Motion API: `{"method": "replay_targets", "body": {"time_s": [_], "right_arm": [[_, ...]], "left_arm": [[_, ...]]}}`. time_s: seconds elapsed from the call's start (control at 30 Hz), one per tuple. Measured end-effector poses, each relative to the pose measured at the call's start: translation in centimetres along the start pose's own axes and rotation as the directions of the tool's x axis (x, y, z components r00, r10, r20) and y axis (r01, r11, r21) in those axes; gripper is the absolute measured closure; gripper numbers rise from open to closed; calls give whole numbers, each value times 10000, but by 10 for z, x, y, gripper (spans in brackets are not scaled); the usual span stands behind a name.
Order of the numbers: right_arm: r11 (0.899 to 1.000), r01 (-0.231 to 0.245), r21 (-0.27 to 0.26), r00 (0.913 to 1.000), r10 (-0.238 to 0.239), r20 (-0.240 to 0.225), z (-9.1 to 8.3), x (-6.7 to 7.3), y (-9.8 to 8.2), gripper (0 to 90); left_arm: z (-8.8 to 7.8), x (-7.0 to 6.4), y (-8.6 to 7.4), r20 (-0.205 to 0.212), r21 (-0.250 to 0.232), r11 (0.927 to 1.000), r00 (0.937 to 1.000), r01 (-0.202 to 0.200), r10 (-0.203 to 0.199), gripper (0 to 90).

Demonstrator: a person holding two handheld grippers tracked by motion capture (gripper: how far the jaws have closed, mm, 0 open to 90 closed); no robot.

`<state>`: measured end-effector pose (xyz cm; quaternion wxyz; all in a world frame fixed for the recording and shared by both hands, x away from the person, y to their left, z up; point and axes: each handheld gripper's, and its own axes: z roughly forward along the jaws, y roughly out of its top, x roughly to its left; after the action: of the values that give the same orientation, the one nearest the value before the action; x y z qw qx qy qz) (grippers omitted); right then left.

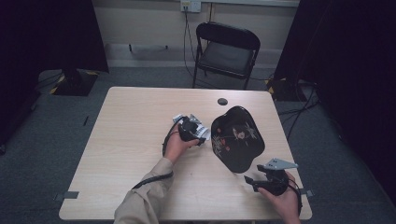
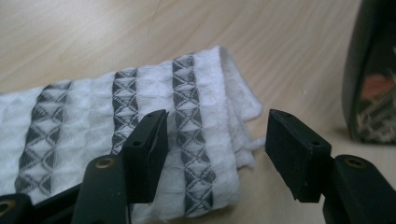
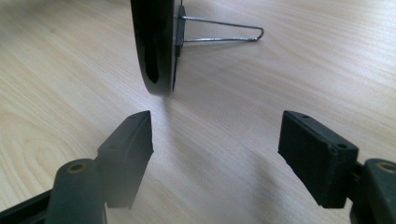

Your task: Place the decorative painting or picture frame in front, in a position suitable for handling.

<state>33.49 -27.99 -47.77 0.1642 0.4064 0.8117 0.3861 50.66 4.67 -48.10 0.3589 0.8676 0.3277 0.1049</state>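
A folded white cloth [image 2: 116, 121] with grey patterned stripes lies on the table, left of a black lacquered plate [image 1: 237, 137]. The plate has a painted design and stands tilted on a wire stand [image 3: 219, 35]. My left gripper [image 2: 217, 135] is open over the cloth's end, one jaw above the fabric and the other past its edge. In the high view the left gripper [image 1: 195, 133] covers most of the cloth [image 1: 201, 130]. My right gripper [image 1: 250, 183] is open near the front right edge, empty, and points at the plate's rim [image 3: 156, 46].
The light wooden table [image 1: 135, 140] has a small dark round disc [image 1: 222, 101] near its back edge. A black folding chair [image 1: 226, 53] stands behind the table. Cables run over the grey floor at the right.
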Motion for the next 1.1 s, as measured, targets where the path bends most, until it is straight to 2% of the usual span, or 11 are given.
{"method": "replay_targets", "body": {"time_s": [0.1,0.27,0.43,0.63,0.73,0.8,0.9,0.97,1.0,1.1], "right_arm": [[10000,37,89,10000,-37,27,1,0,-1,259],[10000,44,69,10000,-45,66,0,1,1,259],[9999,133,35,9999,-133,102,-1,4,3,259],[9999,128,92,9999,-129,98,0,4,3,257],[9999,79,113,9999,-81,139,-1,4,2,257],[9999,73,93,9999,-74,127,-1,4,3,257],[9999,122,96,9998,-123,150,0,5,4,258],[9999,103,102,9999,-104,116,0,5,4,258],[9999,126,86,9999,-127,104,1,5,4,258],[9999,131,83,9999,-132,110,1,5,5,258]], "left_arm": [[-14,-1,-11,73,193,9997,9999,-151,150,375],[-35,-5,-35,-63,64,9999,9999,-137,137,346],[-50,-8,-53,74,-64,10000,10000,23,-23,314],[-72,-7,-75,42,-42,9996,9996,265,-265,283],[-84,-7,-85,-202,-114,9992,9990,386,-388,275],[-91,-7,-86,-317,-214,9992,9989,339,-346,275],[-95,-9,-82,-237,-562,9978,9991,341,-355,293],[-93,-11,-78,58,-679,9965,9988,479,-476,375],[-91,-13,-75,39,-689,9969,9993,380,-379,369],[-82,-20,-72,458,-458,9981,9982,406,-385,387]]}}
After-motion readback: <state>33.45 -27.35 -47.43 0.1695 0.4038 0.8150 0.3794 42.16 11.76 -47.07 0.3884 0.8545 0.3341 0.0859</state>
